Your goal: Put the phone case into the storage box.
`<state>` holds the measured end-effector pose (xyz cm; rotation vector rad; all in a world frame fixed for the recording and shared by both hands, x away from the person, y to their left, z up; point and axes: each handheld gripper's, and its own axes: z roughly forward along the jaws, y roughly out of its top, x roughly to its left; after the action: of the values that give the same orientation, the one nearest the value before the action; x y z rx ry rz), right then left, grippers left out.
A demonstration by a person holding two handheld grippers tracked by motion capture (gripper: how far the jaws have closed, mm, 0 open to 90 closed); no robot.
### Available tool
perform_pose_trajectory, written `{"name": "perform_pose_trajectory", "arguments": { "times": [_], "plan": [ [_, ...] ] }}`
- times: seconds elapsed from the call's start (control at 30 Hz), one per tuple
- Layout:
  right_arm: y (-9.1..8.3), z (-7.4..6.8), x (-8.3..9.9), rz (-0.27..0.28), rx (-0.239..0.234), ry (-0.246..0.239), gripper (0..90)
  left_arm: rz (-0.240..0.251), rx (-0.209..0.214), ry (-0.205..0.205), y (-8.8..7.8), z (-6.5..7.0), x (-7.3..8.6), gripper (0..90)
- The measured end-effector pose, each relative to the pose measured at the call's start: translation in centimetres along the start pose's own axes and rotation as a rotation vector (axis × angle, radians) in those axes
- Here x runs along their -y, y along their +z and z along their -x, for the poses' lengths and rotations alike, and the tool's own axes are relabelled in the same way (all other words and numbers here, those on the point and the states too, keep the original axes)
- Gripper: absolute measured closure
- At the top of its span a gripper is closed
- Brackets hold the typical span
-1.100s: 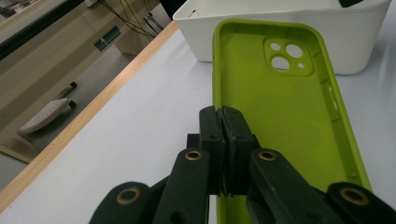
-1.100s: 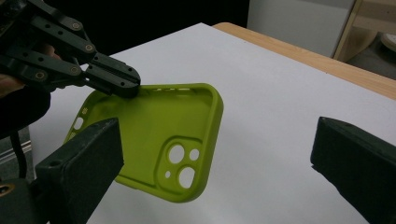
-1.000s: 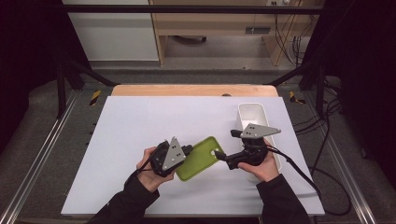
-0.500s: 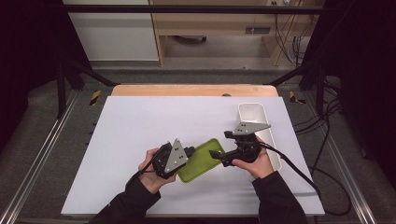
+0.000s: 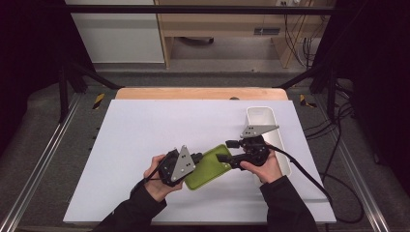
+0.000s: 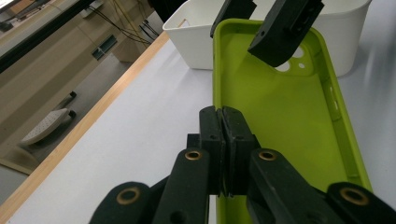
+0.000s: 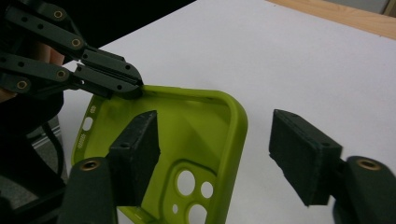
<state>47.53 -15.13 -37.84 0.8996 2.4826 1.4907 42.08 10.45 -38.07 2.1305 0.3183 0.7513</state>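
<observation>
My left gripper point(image 6: 223, 140) is clamped on the side wall of the green phone case point(image 6: 280, 116), holding it just above the white worktop point(image 5: 145, 135). My right gripper point(image 7: 215, 158) has been closing, its jaws straddling the case's camera-end edge, not yet pinching. White bin point(image 5: 263, 116) just beyond.

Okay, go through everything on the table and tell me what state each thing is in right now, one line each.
Green phone case: empty, inner side showing, one edge pinched by the left gripper.
Left gripper: shut on the case's rim.
Right gripper: open, jaws just closing, straddling the case's camera-hole corner, pads not pressing yet.
White bin: upright on the table; contents cannot be told.
</observation>
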Motion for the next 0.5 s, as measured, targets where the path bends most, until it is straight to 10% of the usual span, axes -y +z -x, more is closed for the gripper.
{"name": "perform_pose_trajectory", "arguments": {
  "times": [0.5],
  "plan": [
    [-0.01,0.50,-0.09,-0.038,-0.062,0.038,59.2,-0.005,0.001,0.016,0.03,0.09,0.16,88.2]
  ]
}}
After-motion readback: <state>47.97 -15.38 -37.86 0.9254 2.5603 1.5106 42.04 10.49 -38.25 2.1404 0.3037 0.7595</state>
